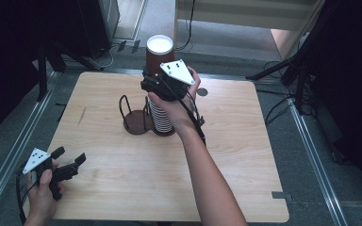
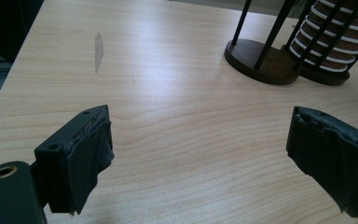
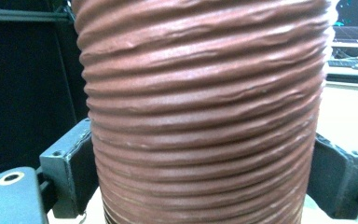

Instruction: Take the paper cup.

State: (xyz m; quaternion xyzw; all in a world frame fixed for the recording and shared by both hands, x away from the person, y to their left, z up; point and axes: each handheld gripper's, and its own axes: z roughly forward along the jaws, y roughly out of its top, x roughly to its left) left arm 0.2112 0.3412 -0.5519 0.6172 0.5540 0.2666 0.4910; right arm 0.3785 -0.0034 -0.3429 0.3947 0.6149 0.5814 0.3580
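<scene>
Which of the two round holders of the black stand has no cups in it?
The left holder, nearer the left gripper; the other holds the cup stack.

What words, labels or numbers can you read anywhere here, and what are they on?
None can be read.
The brown ribbed cup in the right gripper is plain.
The stack of cups shows only white rims.
The wooden table carries just a grey smear.
The screen in the right gripper view is too blurred to read.

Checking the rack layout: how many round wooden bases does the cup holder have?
2: the empty base on the left, and the base holding the cup stack on the right, mostly covered by it.
</scene>
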